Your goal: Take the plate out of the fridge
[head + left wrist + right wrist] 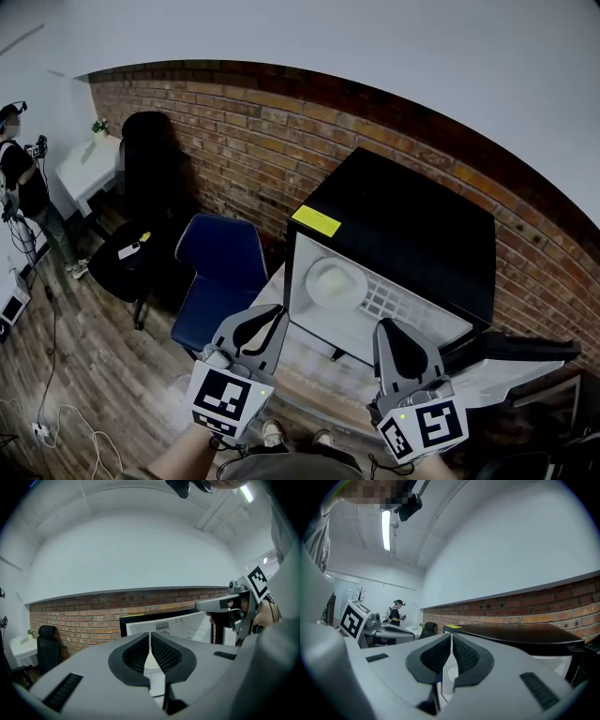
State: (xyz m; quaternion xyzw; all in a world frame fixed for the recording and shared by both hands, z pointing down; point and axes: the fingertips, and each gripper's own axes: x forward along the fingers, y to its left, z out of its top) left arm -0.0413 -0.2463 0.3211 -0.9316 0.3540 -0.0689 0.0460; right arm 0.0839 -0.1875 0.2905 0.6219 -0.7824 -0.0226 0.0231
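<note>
Plate (pixel 333 281) inside opened fridge (pixel 403 225)
Left gripper (pixel 270 317) and right gripper (pixel 394 330) were held shut, empty, at 6 o'clock, seemingly before reaching.

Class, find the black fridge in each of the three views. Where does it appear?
Head view: fridge right of centre, door open.
Left gripper view: fridge at centre, white inside facing us.
Right gripper view: fridge right of centre, black top showing.
Shared landmark: brick wall behind it.
</note>
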